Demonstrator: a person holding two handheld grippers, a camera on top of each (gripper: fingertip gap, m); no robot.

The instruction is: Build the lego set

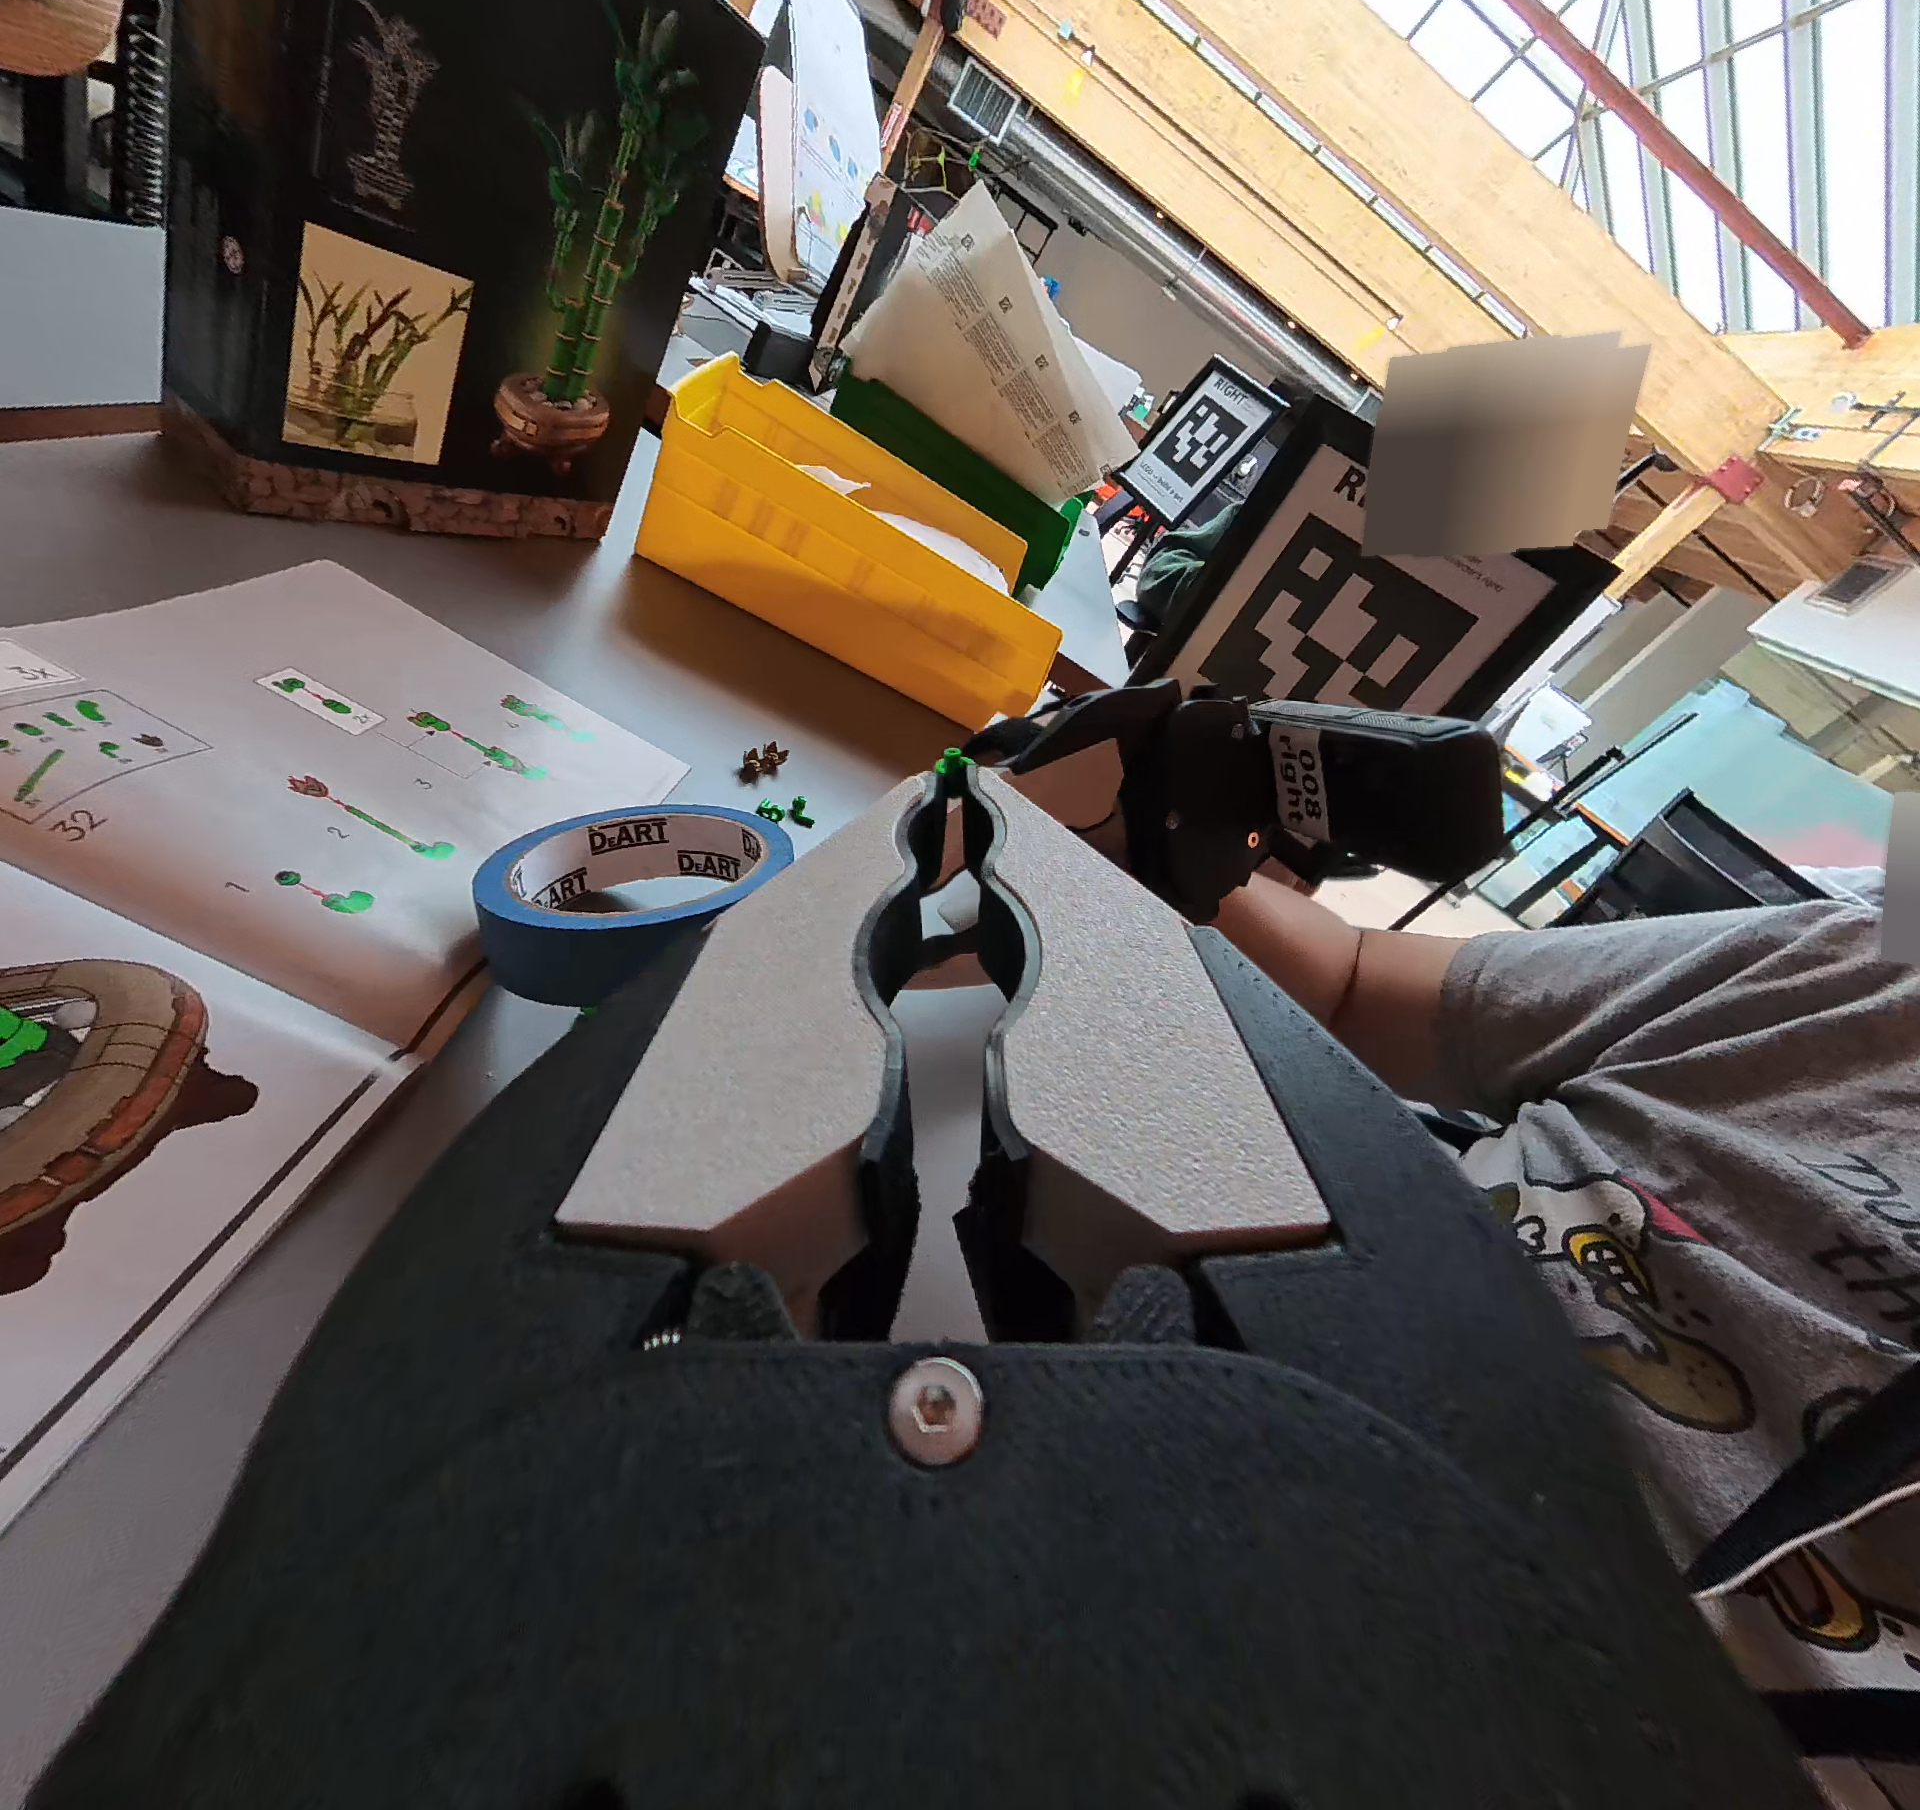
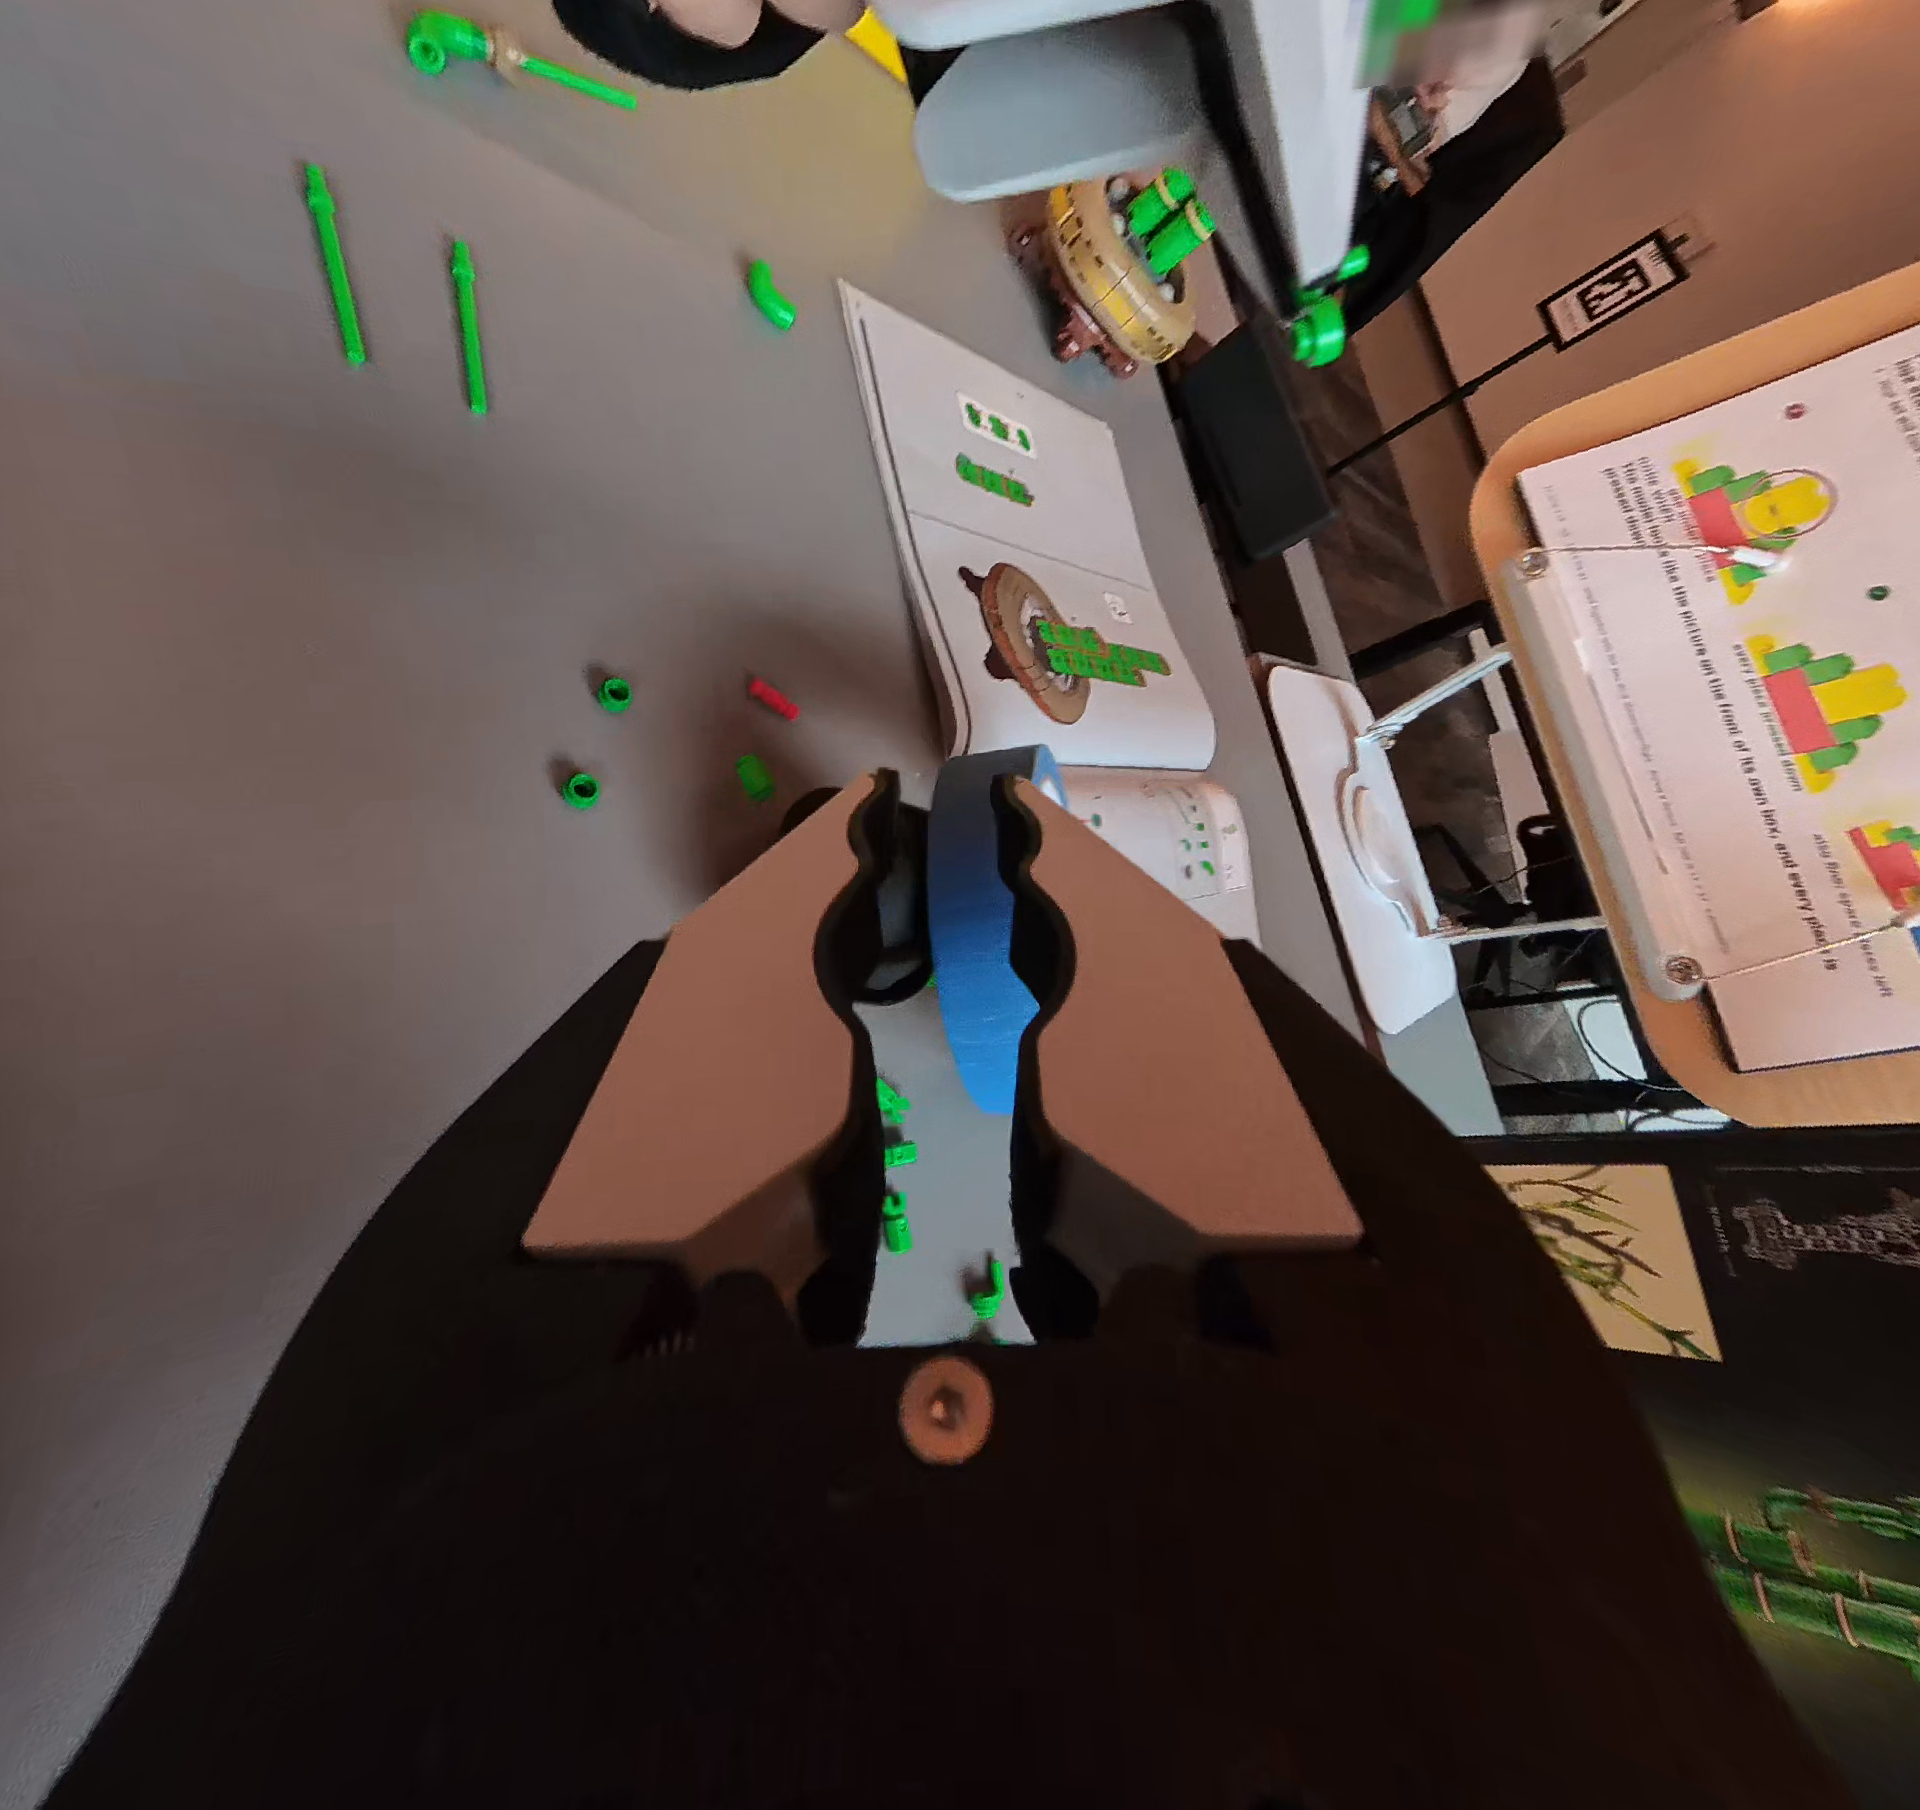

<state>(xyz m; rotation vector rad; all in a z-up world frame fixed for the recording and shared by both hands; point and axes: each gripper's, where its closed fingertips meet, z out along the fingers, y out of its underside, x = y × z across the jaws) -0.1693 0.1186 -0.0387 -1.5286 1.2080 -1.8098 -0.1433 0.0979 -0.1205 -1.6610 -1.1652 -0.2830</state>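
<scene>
My left gripper (image 1: 943,781) is lifted off the bench (image 1: 644,607), fingers nearly together and clamped on a small green piece (image 1: 948,761) right at the tips. In the right wrist view the same gripper shows far off with a green round piece (image 2: 1317,335) at its tip. My right gripper (image 2: 943,804) has its fingers a little apart, nothing between them; the blue tape roll (image 2: 982,939) seen through the gap lies on the bench beyond.

Loose parts on the bench: two long green rods (image 2: 335,264), a green elbow (image 2: 771,297), two small green rings (image 2: 615,692), a red pin (image 2: 774,698), and a part-built stem (image 2: 514,61) at far left. The round tan pot base (image 2: 1117,290) with short green stalks stands far, beside the open instruction booklet (image 2: 1039,555). The set's box (image 1: 436,202) and a yellow bin (image 1: 831,534) sit farther back.

Handling judgement: all pieces are light, rigid, smooth plastic, likely to slip or flick out of the fingers. Rods: take mid-length, across the shaft. Rings: pinch across the outer wall. The held piece has little purchase at the tips; mating it probably needs straight, gentle pressure.
</scene>
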